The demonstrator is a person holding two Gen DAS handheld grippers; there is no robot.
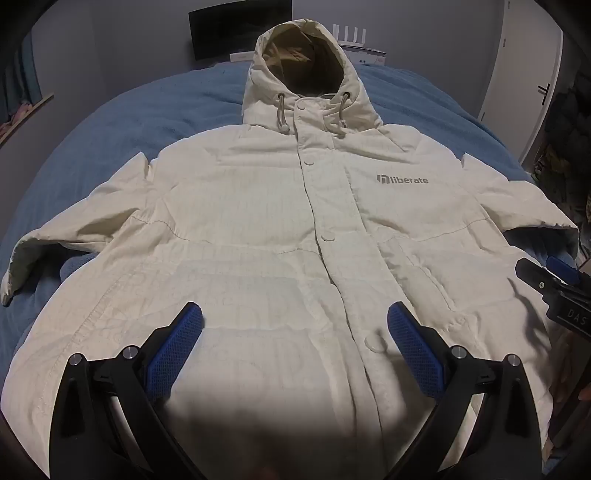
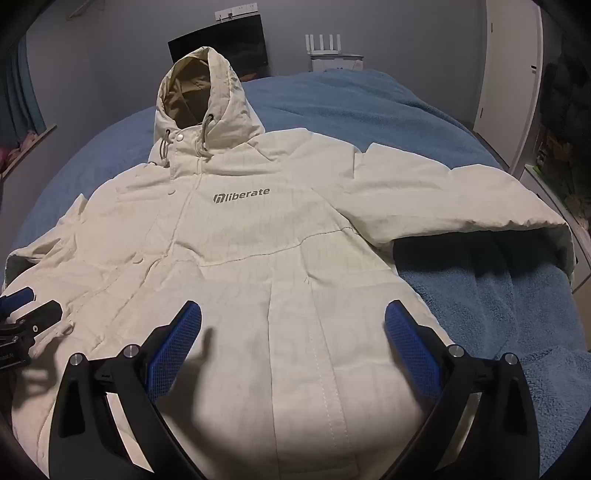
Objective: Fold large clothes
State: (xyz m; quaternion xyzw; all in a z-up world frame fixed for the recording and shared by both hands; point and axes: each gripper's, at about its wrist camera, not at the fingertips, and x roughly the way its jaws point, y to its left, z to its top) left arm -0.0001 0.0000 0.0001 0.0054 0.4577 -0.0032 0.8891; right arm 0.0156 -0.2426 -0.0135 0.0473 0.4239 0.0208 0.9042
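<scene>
Jacket (image 1: 258, 221) lies flat, front up, across the blue bed (image 1: 147, 110), filling mid-frame, with left gripper (image 1: 295, 325) and right gripper (image 2: 293, 325) above its hem, jaws spread and empty; best to pinch one sleeve cuff and fold it squarely inward.

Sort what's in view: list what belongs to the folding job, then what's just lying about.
For the job:
jacket, spread flat, front up, snaps shut
hood
both sleeves, out to the sides
left gripper, open, above the hem
right gripper, open, above the hem
blanket under it

Lying about:
monitor
router
door
</scene>
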